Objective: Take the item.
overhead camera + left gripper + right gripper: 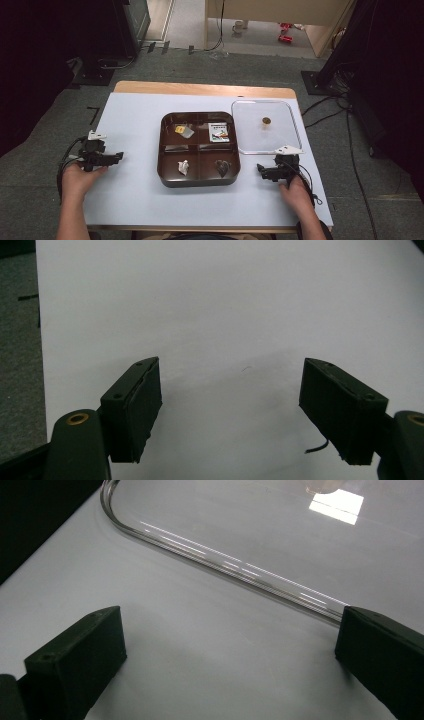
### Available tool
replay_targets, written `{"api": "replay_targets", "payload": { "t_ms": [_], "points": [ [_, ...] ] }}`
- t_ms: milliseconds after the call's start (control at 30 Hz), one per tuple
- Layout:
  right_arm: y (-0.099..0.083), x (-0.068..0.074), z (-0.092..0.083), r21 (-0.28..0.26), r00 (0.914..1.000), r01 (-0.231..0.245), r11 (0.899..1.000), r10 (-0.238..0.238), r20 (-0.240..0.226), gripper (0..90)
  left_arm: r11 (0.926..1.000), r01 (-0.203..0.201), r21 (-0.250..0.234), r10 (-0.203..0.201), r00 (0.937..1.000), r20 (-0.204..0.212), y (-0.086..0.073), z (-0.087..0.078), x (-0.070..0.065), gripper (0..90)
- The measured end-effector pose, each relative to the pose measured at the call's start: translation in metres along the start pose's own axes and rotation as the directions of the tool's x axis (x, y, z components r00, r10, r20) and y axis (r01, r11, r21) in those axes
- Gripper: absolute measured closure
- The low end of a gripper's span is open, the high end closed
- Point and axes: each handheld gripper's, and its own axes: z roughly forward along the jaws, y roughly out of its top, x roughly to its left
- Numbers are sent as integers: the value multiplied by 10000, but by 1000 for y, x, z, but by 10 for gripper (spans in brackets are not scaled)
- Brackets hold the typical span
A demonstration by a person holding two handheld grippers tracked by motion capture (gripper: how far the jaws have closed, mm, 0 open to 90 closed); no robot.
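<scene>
Both grippers are just parked with jaws apart and nothing in them: left gripper (118, 156) by the worktop's left edge, right gripper (260, 169) touching-close to the clear lid (250, 135) at the right edge. Nudge forward carelessly and that right gripper could shove the lid into the brown tray (165, 150).

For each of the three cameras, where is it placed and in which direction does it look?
High view: above the person's side, looking forward and down on the brown tray, clear lid, both hands and grippers.
Left gripper view: rides the left gripper, looking along its open jaws at the bare white table.
Right gripper view: rides the right gripper, looking along its open jaws toward the lid's rim.
Shared: the lid appears in the high view and the right gripper view.
</scene>
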Motion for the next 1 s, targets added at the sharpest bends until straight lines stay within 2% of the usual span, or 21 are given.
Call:
{"api": "replay_targets", "payload": {
  "t_ms": [233, 467, 567, 1000],
  "points": [
    [0, 0, 0, 2, 10000, -3, 10000, 3, 0, 0, 10000, 44, 27, -45, 9998, 216, 3, -3, -3, 259],
    [0, 0, 0, 0, 10000, -3, 10000, 3, -1, 0, 9998, -176, -113, 181, 9988, 458, 7, -5, -11, 263],
    [0, 0, 0, 0, 10000, -1, 10000, 1, -1, 0, 9995, -277, -174, 286, 9980, 569, 8, -7, -14, 301],
    [0, 0, 0, 2, 10000, -10, 10000, 10, 1, 0, 9987, -376, -351, 412, 9932, 1085, 16, -14, -24, 308]
  ]
}}
